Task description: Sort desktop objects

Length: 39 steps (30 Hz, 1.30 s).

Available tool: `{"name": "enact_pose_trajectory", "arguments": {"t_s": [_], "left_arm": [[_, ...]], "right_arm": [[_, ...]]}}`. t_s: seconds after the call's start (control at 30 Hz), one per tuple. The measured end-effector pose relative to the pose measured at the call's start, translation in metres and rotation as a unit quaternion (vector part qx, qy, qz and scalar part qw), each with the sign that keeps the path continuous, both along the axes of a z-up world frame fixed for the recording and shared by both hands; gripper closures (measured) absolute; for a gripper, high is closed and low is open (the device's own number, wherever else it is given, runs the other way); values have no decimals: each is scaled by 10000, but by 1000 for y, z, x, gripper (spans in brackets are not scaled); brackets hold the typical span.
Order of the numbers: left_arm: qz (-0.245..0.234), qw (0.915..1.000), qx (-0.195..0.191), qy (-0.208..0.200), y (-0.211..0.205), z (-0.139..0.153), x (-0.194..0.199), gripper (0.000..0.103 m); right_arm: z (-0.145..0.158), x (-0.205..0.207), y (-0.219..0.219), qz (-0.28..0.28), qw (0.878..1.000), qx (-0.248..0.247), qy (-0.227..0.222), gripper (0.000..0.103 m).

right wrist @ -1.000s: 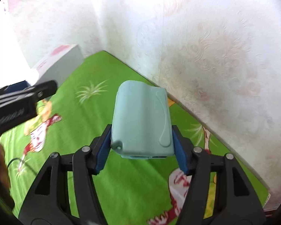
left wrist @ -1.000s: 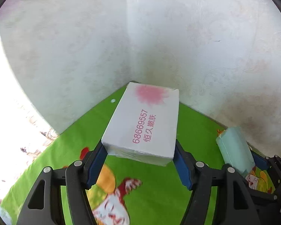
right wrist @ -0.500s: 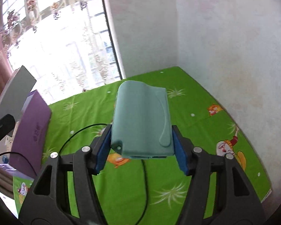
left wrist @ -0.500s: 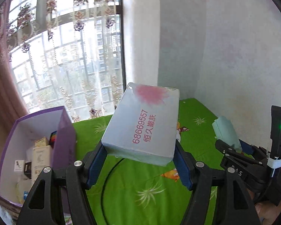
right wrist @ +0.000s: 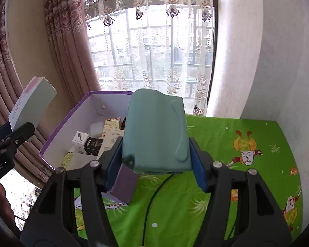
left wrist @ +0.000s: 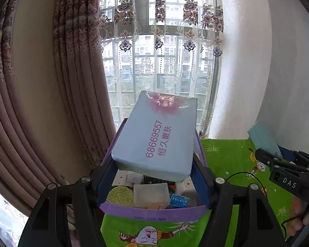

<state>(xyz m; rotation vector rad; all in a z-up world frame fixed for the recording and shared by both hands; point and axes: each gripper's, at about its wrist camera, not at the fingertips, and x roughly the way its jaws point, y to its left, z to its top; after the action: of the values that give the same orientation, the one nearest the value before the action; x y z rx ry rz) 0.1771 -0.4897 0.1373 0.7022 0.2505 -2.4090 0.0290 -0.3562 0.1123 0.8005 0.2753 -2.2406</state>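
pale blue carton [left wrist: 156,142] is clamped in the left gripper [left wrist: 152,177], held above the open purple box [left wrist: 152,213] at the cloth's left edge. teal case [right wrist: 156,135] is gripped by the right gripper [right wrist: 154,164], apparently beside the box's right wall.

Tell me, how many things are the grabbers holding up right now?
2. The white box sits in the left gripper; the teal case sits in the right gripper.
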Motion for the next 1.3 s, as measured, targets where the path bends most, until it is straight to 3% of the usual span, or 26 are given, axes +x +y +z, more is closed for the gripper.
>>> {"name": "enact_pose_trajectory", "arguments": {"t_s": [0.23, 0.33, 0.43, 0.6, 0.7, 0.8, 0.97, 1.3], "left_arm": [[147, 9997, 205, 51, -54, -17, 6, 35], [118, 9994, 314, -33, -78, -27, -8, 34], [-16, 9986, 492, -170, -100, -43, -30, 31], [-239, 9975, 573, -340, -101, -57, -47, 19], [-182, 9977, 579, -293, -97, -55, -46, 19], [2, 9983, 541, -200, -87, -50, -29, 18], [292, 9985, 336, -326, -65, -47, -4, 16], [408, 9979, 210, -456, -45, -45, 19, 15]], "right_arm": [[-5, 1, -78, 307, 9991, 270, 146, 37], [-10, -7, -106, 445, 9981, 367, 194, 13], [-19, -18, -121, 477, 9975, 522, 96, 8], [-26, -27, -117, 426, 9975, 568, 7, 7], [-20, -22, -114, 471, 9975, 523, 59, 4], [-17, -16, -108, 684, 9970, 290, -219, 1], [-19, 7, -99, 594, 9973, 438, -63, 1], [-25, 34, -82, 737, 9960, 446, -233, 1]]}}
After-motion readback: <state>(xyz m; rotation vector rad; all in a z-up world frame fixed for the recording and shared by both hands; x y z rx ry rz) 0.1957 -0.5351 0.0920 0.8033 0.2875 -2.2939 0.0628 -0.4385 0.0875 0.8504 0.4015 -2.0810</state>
